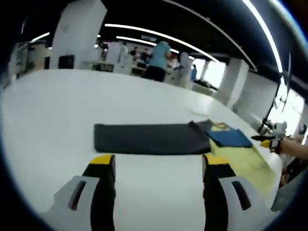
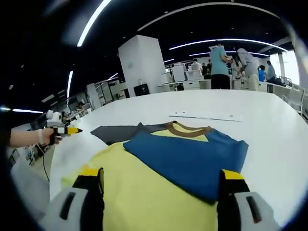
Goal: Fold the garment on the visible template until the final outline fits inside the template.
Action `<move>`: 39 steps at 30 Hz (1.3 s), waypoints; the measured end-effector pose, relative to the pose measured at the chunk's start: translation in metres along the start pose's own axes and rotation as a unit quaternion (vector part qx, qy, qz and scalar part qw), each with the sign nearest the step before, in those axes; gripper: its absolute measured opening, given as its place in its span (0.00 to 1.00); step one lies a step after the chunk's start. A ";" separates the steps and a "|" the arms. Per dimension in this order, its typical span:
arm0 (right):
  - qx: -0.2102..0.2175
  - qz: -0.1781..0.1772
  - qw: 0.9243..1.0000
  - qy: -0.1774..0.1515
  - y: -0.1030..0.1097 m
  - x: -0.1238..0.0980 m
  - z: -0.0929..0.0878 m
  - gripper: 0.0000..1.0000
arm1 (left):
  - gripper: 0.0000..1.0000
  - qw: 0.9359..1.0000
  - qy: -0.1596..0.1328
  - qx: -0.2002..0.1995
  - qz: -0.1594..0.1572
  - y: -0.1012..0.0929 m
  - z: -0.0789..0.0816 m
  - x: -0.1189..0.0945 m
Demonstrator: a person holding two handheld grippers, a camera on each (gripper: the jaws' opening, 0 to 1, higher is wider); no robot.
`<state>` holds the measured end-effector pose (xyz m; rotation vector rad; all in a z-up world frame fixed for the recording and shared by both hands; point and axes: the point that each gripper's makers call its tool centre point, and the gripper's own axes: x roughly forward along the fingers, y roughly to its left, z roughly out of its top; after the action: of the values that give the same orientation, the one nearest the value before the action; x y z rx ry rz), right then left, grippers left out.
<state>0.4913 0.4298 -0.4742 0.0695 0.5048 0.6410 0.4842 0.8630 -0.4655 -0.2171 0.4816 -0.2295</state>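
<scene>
- We are holding the left hand-held gripper (image 1: 158,168) above the white tabletop (image 1: 57,110), jaws apart and gripping nothing.
- We are holding the right hand-held gripper (image 2: 161,180) with jaws apart too, hovering over the yellow template (image 2: 144,202).
- The garment (image 2: 190,159), blue with a brown collar, is lying partly folded on the template, just ahead of the right gripper; its dark grey part (image 1: 149,138) is stretching off the template, long axis crosswise, just beyond the left gripper.
- We judge the left gripper nearer that overhanging part.
</scene>
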 end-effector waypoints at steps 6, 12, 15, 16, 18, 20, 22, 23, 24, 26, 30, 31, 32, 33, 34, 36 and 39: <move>0.004 -0.004 1.000 -0.002 0.001 -0.006 0.001 1.00 | 0.64 0.997 -0.013 -0.050 0.057 0.034 0.001 0.011; 0.016 -0.011 1.000 -0.015 -0.005 -0.018 0.008 1.00 | 0.56 0.994 -0.018 -0.067 0.083 0.055 -0.003 0.016; 0.013 -0.018 1.000 -0.018 -0.009 -0.025 0.009 1.00 | 0.54 0.993 -0.016 -0.071 0.095 0.074 -0.004 0.027; 0.014 -0.020 1.000 -0.019 -0.011 -0.027 0.009 1.00 | 0.53 0.992 -0.016 -0.073 0.097 0.078 -0.004 0.030; 0.016 -0.023 0.999 -0.020 -0.014 -0.031 0.009 1.00 | 0.51 0.992 -0.018 -0.076 0.100 0.082 -0.004 0.033; 0.015 -0.029 0.999 -0.023 -0.016 -0.037 0.010 1.00 | 0.49 0.992 -0.017 -0.076 0.100 0.087 -0.005 0.038; 0.019 -0.032 0.999 -0.025 -0.018 -0.041 0.010 1.00 | 0.46 0.992 -0.017 -0.076 0.103 0.090 -0.006 0.042; 0.021 -0.033 0.999 -0.026 -0.019 -0.042 0.010 1.00 | 0.45 0.992 -0.018 -0.075 0.103 0.091 -0.006 0.044; 0.024 -0.034 0.999 -0.028 -0.020 -0.044 0.010 1.00 | 0.43 0.991 -0.019 -0.076 0.105 0.092 -0.006 0.046; 0.025 -0.037 0.999 -0.028 -0.022 -0.045 0.010 1.00 | 0.39 0.991 -0.014 -0.077 0.108 0.095 -0.009 0.049; 0.028 -0.040 0.998 -0.032 -0.025 -0.047 0.012 1.00 | 0.33 0.990 -0.023 -0.083 0.111 0.097 -0.008 0.052; 0.026 -0.042 0.998 -0.032 -0.025 -0.048 0.012 1.00 | 0.32 0.990 -0.024 -0.083 0.113 0.098 -0.007 0.053; 0.026 -0.043 0.998 -0.033 -0.026 -0.049 0.012 1.00 | 0.31 0.989 -0.025 -0.084 0.117 0.099 -0.007 0.053; 0.027 -0.043 0.998 -0.033 -0.027 -0.049 0.012 1.00 | 0.29 0.989 -0.027 -0.086 0.118 0.099 -0.007 0.054; 0.028 -0.044 0.998 -0.033 -0.027 -0.050 0.011 1.00 | 0.28 0.988 -0.028 -0.090 0.119 0.100 -0.006 0.054; 0.027 -0.046 0.998 -0.031 -0.028 -0.051 0.009 1.00 | 0.23 0.988 -0.029 -0.095 0.119 0.101 -0.007 0.055; 0.031 -0.048 0.998 -0.029 -0.028 -0.053 0.005 1.00 | 0.18 0.986 -0.032 -0.099 0.128 0.106 -0.007 0.056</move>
<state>0.4728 0.3771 -0.4530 0.1217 0.4693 0.5274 0.5466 0.9483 -0.5230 -0.3536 0.4634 0.0767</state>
